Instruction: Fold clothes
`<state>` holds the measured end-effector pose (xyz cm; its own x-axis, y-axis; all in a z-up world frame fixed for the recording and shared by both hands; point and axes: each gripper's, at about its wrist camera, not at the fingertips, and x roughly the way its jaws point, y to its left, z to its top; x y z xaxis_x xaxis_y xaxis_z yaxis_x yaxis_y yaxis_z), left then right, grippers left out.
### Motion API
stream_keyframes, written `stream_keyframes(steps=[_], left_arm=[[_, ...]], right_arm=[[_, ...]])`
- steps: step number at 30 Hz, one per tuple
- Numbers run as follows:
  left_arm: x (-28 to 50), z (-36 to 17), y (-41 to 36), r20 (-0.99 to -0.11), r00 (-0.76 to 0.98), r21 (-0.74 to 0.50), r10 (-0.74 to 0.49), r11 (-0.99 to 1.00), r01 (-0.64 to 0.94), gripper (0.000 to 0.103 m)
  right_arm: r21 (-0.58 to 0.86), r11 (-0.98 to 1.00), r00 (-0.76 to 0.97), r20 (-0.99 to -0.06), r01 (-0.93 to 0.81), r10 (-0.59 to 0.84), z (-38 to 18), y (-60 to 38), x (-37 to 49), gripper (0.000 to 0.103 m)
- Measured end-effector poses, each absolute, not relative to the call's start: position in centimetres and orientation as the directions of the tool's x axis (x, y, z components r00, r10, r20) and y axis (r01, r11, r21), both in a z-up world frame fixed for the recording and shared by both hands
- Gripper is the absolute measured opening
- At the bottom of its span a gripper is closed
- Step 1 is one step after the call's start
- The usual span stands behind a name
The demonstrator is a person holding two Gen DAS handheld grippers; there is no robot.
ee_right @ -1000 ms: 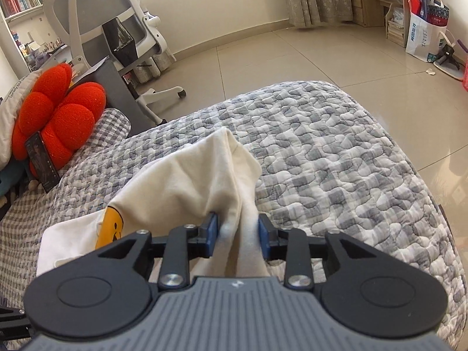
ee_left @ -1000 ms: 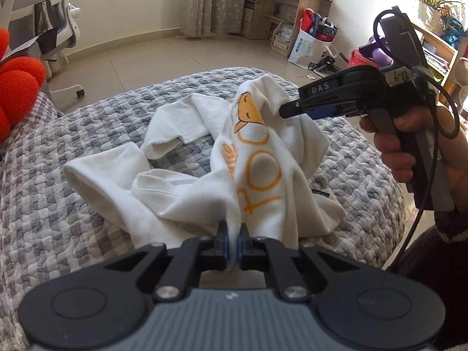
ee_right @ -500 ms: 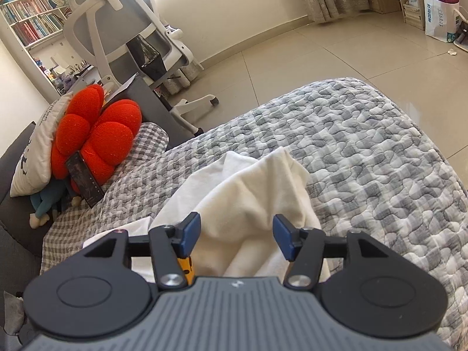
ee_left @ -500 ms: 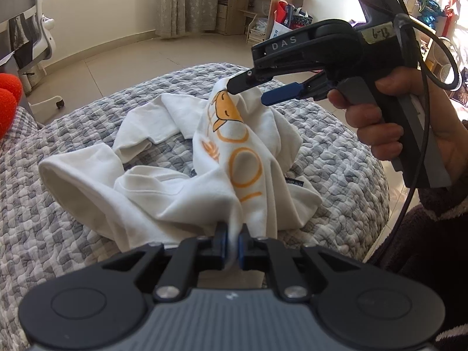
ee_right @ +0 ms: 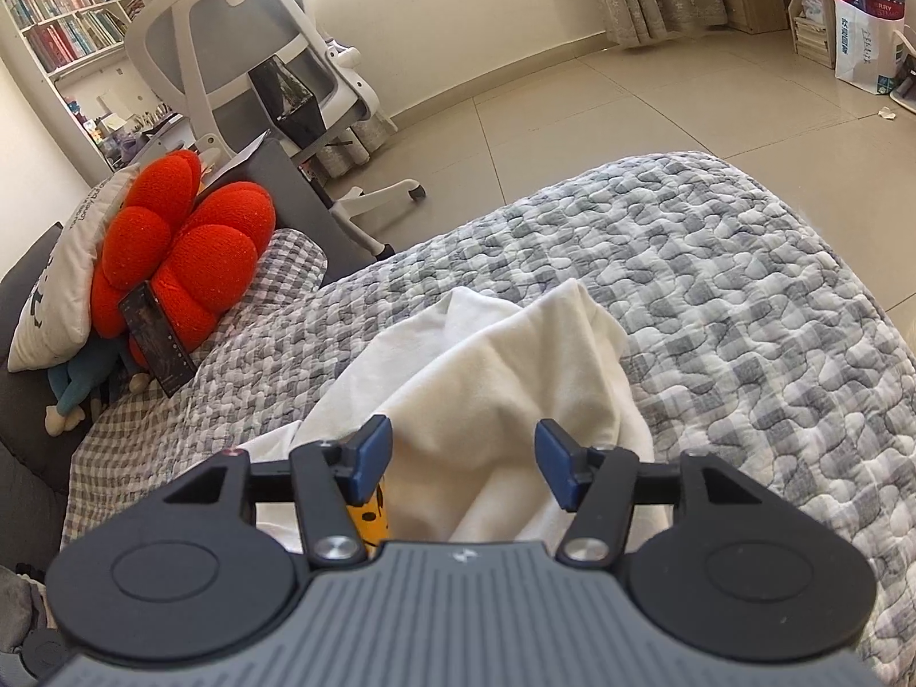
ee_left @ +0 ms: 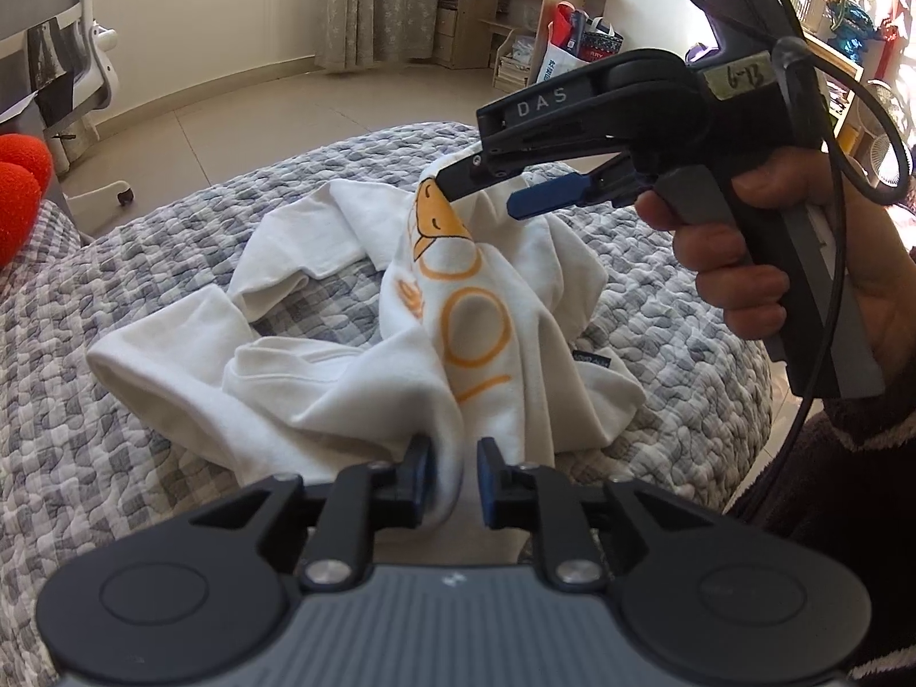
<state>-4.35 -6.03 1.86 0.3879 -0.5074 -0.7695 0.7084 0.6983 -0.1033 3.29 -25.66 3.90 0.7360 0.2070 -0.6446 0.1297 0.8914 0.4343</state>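
A white sweatshirt [ee_left: 343,395] with an orange print lies crumpled on the grey quilted bed [ee_left: 114,286]. My left gripper [ee_left: 452,458] sits at the near hem. Its jaws are opening, and a fold of the cloth stands between them, touching only the left pad. My right gripper [ee_left: 478,194], held by a hand [ee_left: 733,263], hovers open just over the raised top of the sweatshirt. In the right wrist view the sweatshirt [ee_right: 504,378] lies loose below that gripper [ee_right: 464,446], and its pads do not press on the cloth.
A red flower cushion [ee_right: 177,263], a white pillow [ee_right: 57,286] and a dark box [ee_right: 157,343] sit at the bed's left end. A white office chair [ee_right: 246,57] stands behind them. The bed's edge drops to tiled floor [ee_right: 630,91] at the right. A shopping bag [ee_right: 864,28] stands far off.
The right gripper let go of the sweatshirt's top fold and opened wide, and the cloth sagged. The left jaws, shut on the hem before, have parted.
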Motion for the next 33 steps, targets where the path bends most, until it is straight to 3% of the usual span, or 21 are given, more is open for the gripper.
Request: stream_keyframes(steps=[9,16,23,24,26,28,33], left_arm=[[-3.8,2.1,-5.3,-0.768,0.385,-0.131,-0.511,0.714,0.688,0.025],[-3.3,2.2,-4.9,-0.768,0.374,-0.158,-0.520,0.720,0.675,0.032],[-2.7,2.6,-4.3,-0.764,0.368,-0.190,-0.531,0.729,0.658,0.039],[-2.5,2.6,-4.2,-0.763,0.369,-0.194,-0.531,0.732,0.653,0.041],[-2.3,2.8,-3.8,-0.757,0.373,-0.206,-0.536,0.738,0.642,0.042],[-1.9,3.1,-3.2,-0.750,0.380,-0.221,-0.542,0.746,0.628,0.048],[-0.5,4.3,-0.1,-0.717,0.446,-0.255,-0.535,0.797,0.547,0.060]], right_arm=[[0.391,0.910,0.740,-0.651,0.137,0.168,3.9,-24.8,3.2,0.060],[0.480,0.869,0.758,-0.610,0.121,0.231,4.7,-25.4,2.7,0.063],[0.417,0.905,0.710,-0.662,0.083,0.240,4.0,-23.1,3.4,0.064],[0.398,0.914,0.704,-0.671,0.074,0.235,3.8,-22.7,3.5,0.062],[0.361,0.931,0.689,-0.687,0.049,0.230,3.4,-22.1,3.7,0.028],[0.339,0.940,0.675,-0.702,0.034,0.229,2.8,-21.9,3.9,0.014],[0.303,0.952,0.673,-0.711,0.031,0.204,2.6,-21.9,3.6,0.011]])
